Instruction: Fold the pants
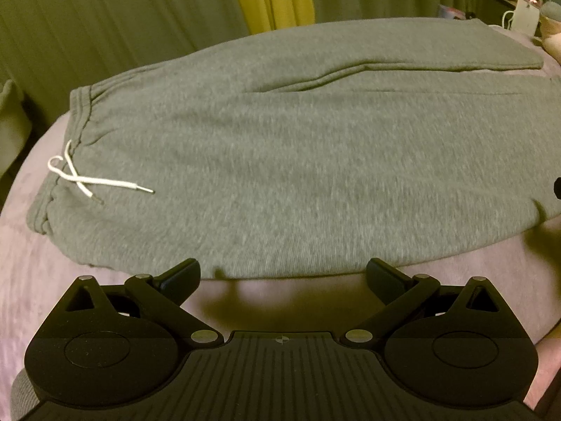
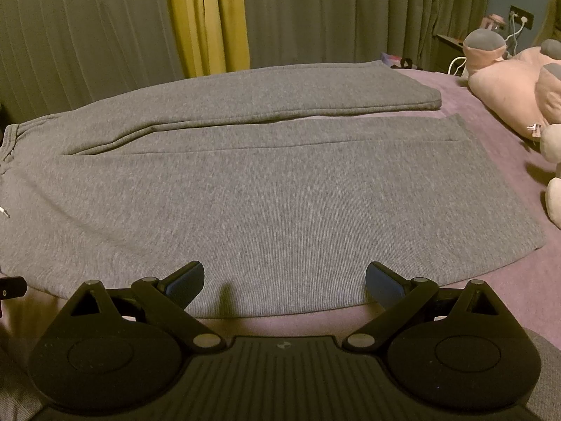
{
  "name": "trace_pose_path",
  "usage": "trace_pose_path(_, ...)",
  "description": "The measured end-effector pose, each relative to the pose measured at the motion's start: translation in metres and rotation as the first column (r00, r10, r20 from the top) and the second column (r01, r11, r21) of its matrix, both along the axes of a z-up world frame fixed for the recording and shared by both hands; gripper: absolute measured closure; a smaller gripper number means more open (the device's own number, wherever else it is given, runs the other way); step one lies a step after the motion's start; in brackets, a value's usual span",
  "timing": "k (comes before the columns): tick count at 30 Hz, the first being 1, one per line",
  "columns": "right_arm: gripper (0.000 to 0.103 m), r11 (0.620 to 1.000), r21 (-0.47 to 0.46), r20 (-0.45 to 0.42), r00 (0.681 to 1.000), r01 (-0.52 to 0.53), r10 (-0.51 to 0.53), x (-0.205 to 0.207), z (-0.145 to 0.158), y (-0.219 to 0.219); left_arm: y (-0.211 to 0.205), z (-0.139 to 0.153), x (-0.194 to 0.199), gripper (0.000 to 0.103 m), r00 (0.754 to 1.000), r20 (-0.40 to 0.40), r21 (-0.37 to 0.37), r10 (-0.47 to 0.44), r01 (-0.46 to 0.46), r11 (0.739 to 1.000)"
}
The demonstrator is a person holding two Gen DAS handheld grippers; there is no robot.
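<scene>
Grey sweatpants (image 1: pixel 280 161) lie flat on a mauve bedspread (image 1: pixel 52 280), waistband to the left with a white drawstring (image 1: pixel 87 179), legs running right. The two legs lie side by side, the far one (image 2: pixel 298 94) shorter in view than the near one (image 2: pixel 280 203). My left gripper (image 1: pixel 283 277) is open and empty, hovering at the pants' near edge by the hip. My right gripper (image 2: pixel 284 282) is open and empty over the near edge of the near leg. The left gripper's tip (image 2: pixel 12 286) shows at the right wrist view's left edge.
Pink plush toys (image 2: pixel 519 84) lie on the bed at the far right, beyond the leg cuffs. Green and yellow curtains (image 2: pixel 207 17) hang behind the bed. A nightstand with cables and a wall socket (image 2: pixel 520 17) stands at the back right.
</scene>
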State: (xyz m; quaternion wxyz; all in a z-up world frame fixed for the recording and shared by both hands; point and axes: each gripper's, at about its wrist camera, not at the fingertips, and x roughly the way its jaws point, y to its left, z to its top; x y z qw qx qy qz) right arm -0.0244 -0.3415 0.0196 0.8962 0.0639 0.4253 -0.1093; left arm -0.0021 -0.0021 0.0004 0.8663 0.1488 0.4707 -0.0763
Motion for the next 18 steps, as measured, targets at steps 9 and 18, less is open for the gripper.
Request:
trace_pose_path(9,0.004,1.000,0.000,0.001,1.000,0.004,-0.004,-0.0009,0.0003,-0.0003,0.0000,-0.0011,0.0002,0.000,1.000,-0.007,0.005,-0.002,0.002,1.000)
trace_pose_path(18,0.004,1.000,0.004,0.002,1.000,0.002,-0.002,-0.0016,-0.0003,-0.0011,0.0003,-0.0026,-0.0003,0.000,1.000,-0.008,0.010,-0.003,0.003,1.000)
